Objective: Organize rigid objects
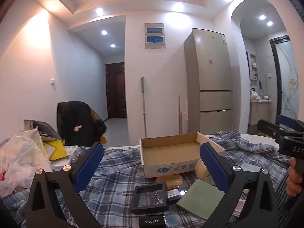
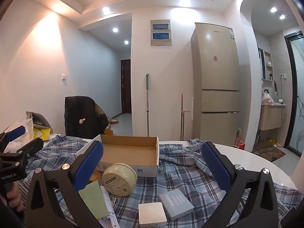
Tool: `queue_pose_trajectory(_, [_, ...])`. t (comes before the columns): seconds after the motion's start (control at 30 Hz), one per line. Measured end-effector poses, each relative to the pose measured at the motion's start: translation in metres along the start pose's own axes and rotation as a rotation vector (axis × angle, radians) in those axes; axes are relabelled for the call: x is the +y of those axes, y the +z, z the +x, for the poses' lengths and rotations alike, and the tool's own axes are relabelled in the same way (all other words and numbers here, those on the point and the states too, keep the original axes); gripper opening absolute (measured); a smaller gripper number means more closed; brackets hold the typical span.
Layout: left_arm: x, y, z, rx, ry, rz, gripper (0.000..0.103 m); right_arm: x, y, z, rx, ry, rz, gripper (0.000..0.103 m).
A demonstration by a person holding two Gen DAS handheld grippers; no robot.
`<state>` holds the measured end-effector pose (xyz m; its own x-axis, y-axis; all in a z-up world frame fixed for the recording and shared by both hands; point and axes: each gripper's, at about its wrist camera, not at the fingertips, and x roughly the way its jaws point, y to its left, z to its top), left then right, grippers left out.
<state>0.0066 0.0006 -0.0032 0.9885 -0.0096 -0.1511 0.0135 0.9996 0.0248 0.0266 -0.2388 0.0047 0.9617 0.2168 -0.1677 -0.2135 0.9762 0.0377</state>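
On the plaid cloth (image 2: 180,174), the round tin (image 2: 120,178) lies on its side just before the empty cardboard box (image 2: 131,152), probably nearer the right gripper (image 2: 152,169) than the left gripper (image 1: 152,169), both wide open and empty.

Beige fridge (image 2: 216,83) against far wall; two mop handles (image 2: 147,104) just left of it, dark-draped chair (image 2: 83,117) further left, probably plastic bags (image 1: 20,155) beyond.

I am carrying my left black angular two-finger gripper (image 1: 151,168) and its right twin (image 2: 152,166), each showing blue textured pads (image 2: 89,166) and silver round screws (image 2: 238,166); white lettering, possibly "GenRobot.AI", is marking one body.
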Motion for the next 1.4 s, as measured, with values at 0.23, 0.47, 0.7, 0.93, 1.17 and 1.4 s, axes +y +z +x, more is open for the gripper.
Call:
queue_pose_trajectory(0.23, [-0.002, -0.002, -0.007, -0.042, -0.017, 0.011, 0.103, 0.008, 0.0, 0.0, 0.004, -0.003, -0.04, 0.103])
queue_pose_trajectory(0.47, [-0.005, -0.001, -0.002, -0.037, -0.011, 0.012, 0.103, 0.008, 0.0, 0.001, 0.008, -0.025, -0.042, 0.103])
queue_pose_trajectory(0.7, [-0.004, -0.002, -0.002, -0.039, -0.007, 0.005, 0.103, 0.004, 0.001, -0.003, -0.006, -0.027, -0.028, 0.103])
queue_pose_trajectory(0.93, [0.006, -0.002, -0.015, -0.082, 0.007, -0.038, 0.103, -0.002, 0.001, -0.013, -0.021, -0.084, -0.006, 0.103])
queue_pose_trajectory(1.17, [0.01, 0.001, -0.017, -0.086, 0.023, -0.055, 0.103, -0.006, 0.006, -0.023, -0.068, -0.084, 0.01, 0.103])
queue_pose_trajectory(1.4, [0.009, 0.001, -0.019, -0.094, 0.023, -0.042, 0.103, 0.001, 0.003, -0.021, -0.066, -0.083, -0.022, 0.103])
